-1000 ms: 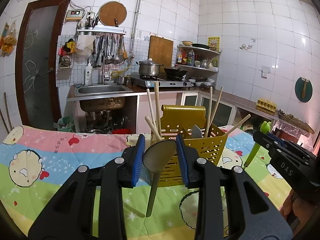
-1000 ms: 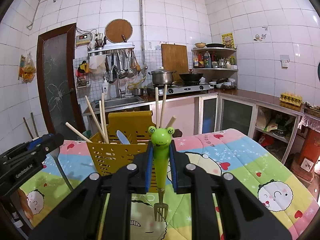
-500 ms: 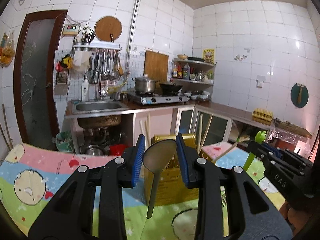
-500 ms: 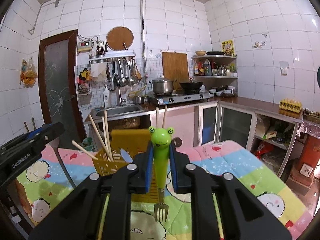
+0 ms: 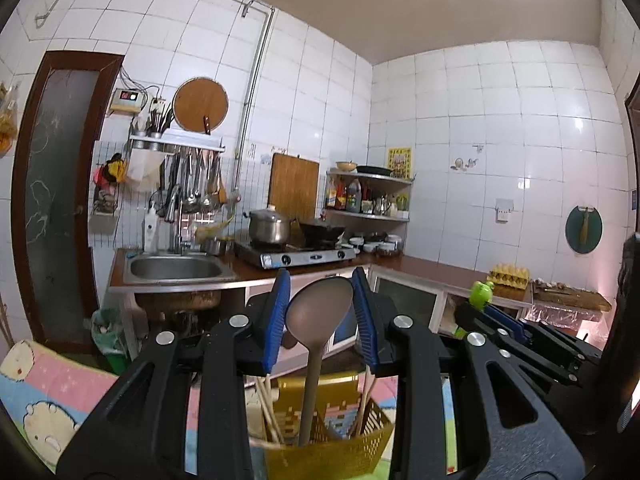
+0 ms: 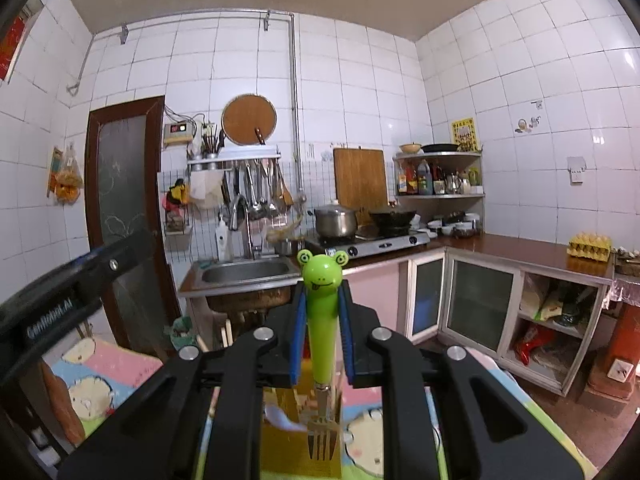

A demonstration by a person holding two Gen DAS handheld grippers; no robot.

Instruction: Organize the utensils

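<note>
My left gripper (image 5: 320, 300) is shut on a grey-brown spoon (image 5: 318, 312), bowl up, handle hanging down into the yellow utensil basket (image 5: 332, 452) right below. Chopsticks (image 5: 268, 412) stand in the basket. My right gripper (image 6: 323, 312) is shut on a green frog-handled fork (image 6: 322, 280), tines down, just above the yellow basket (image 6: 280, 456). The right gripper and the frog fork also show in the left wrist view (image 5: 482, 292); the left gripper's body shows at the left of the right wrist view (image 6: 60, 300).
The basket stands on a table with a cartoon-print cloth (image 5: 36, 396). Behind are a sink (image 5: 176, 270), a stove with a pot (image 5: 268, 230), a corner shelf of bottles (image 5: 368, 196) and an egg tray (image 5: 510, 270) on the counter.
Both grippers have risen and moved over the basket, which has dropped to the bottom of both views. The spoon handle now hangs inside the basket; the fork tines hang just above it.
</note>
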